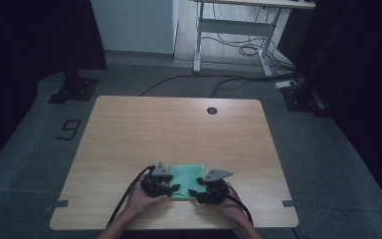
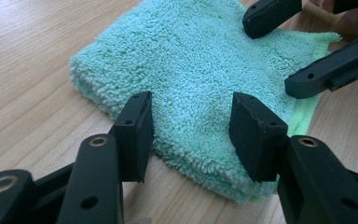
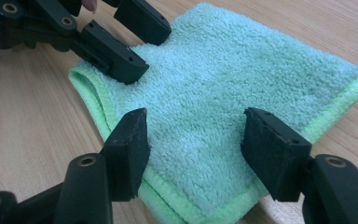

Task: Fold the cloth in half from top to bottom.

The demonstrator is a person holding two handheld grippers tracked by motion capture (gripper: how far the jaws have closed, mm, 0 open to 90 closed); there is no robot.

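Folded green towel (image 1: 186, 179) flat on wooden table (image 1: 179, 129), near front edge, between both grippers. Left gripper (image 1: 175, 188) at its left edge, right gripper (image 1: 193, 192) at right edge; both gape over towel, gripping nothing

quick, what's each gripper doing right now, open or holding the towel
Left gripper: open, jaws apart over the folded green towel, holding nothing.
Right gripper: open, jaws apart over the same towel, holding nothing.
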